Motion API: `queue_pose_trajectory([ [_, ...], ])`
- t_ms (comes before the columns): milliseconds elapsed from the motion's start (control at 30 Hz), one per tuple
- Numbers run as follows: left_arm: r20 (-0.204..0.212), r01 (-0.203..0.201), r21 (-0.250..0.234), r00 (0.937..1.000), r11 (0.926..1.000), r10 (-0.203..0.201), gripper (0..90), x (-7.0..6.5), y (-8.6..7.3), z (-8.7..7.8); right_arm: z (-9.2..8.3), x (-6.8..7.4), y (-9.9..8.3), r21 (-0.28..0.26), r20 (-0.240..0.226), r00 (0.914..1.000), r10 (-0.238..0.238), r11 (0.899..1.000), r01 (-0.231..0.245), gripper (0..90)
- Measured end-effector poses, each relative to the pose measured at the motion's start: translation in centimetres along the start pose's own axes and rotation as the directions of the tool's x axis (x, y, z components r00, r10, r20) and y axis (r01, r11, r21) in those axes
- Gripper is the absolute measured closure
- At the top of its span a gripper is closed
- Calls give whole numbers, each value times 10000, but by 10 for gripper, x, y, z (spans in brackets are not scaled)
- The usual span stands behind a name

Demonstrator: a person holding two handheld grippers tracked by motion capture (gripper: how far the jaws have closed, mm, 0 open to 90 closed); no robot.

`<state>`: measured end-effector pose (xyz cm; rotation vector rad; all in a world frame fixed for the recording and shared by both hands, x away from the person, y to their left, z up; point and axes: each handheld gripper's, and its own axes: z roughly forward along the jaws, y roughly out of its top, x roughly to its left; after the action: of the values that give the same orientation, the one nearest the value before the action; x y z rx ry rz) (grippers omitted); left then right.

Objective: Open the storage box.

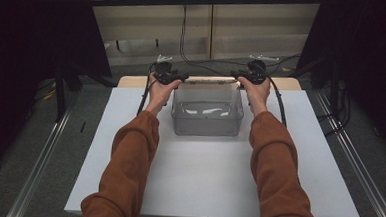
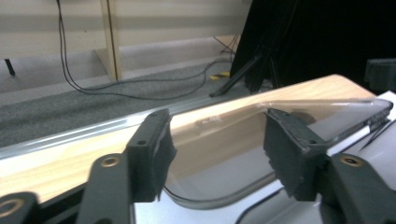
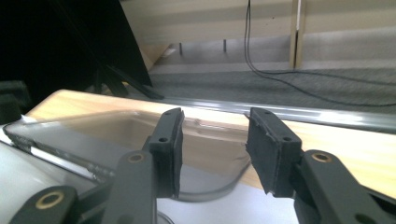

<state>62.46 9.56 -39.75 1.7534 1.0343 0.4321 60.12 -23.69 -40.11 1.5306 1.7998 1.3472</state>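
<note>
A clear plastic box [image 1: 207, 112] stands open-topped on the white board [image 1: 202, 174], toward its far edge. Just behind the box lies its clear lid [image 1: 210, 80], long side across the table, resting partly on the wooden tabletop [image 1: 132, 81]. My left gripper [image 1: 180, 79] is at the lid's left end and my right gripper [image 1: 238, 80] at its right end. In the left gripper view the gripper [image 2: 217, 154] is open, a rounded corner of the lid [image 2: 322, 109] lying between the jaws without touching the pads [image 2: 161, 154]. The right gripper [image 3: 212, 149] is likewise open around the lid's [image 3: 93, 140] other corner.
Metal rails [image 1: 43, 155] run along both sides of the table. Black cables [image 1: 184, 38] trail over the grey carpet behind it, near a pale wall panel. Dark curtains and stand legs [image 1: 67, 82] flank the far corners. The near half of the white board is bare.
</note>
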Motion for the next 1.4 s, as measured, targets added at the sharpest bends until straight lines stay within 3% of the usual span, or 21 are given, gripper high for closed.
queue_pose_trajectory([
  [133, -16, 32, 55, 10000, 10000, -32, 371, 1, 0, -3, -5, -1, -1, -303, -53, 9999, -122, 9995, 120, 501],
  [233, -96, -373, 261, 9992, 9990, 376, 319, -1, -3, -6, -10, -3, -4, -539, 21, 9998, -188, 9984, 188, 481],
  [267, -199, -362, 92, 9991, 9993, 364, 290, -2, -4, -7, -13, -3, -6, -585, 32, 9995, -307, 9978, 308, 464],
  [433, -204, -528, 234, 9984, 9983, 533, 202, -2, -5, -12, -21, -1, -9, -837, 6, 9979, -641, 9944, 639, 371],
  [533, -189, -506, -170, 9986, 9986, 503, 169, -3, -5, -18, -27, 0, -9, -1002, 29, 9968, -804, 9917, 802, 308],
  [667, -400, -649, -95, 9971, 9978, 645, 139, -1, -8, -24, -33, 3, -11, -1080, 95, 9949, -1009, 9890, 1013, 248],
  [800, -373, -631, -302, 9974, 9975, 620, 116, 0, -13, -33, -40, 6, -13, -1221, 96, 9923, -1232, 9848, 1234, 201],
  [1133, -295, -1113, -557, 9935, 9922, 1098, 77, -8, -23, -50, -54, 16, -24, -1484, 48, 9879, -1551, 9769, 1540, 82],
  [1233, -276, -992, -611, 9948, 9932, 977, 64, -9, -28, -52, -58, 20, -27, -1464, -57, 9848, -1738, 9743, 1711, 52],
  [1400, -240, -990, -822, 9950, 9917, 973, 44, -13, -33, -60, -66, 23, -35, -1642, 163, 9808, -1942, 9671, 1942, 46],
])
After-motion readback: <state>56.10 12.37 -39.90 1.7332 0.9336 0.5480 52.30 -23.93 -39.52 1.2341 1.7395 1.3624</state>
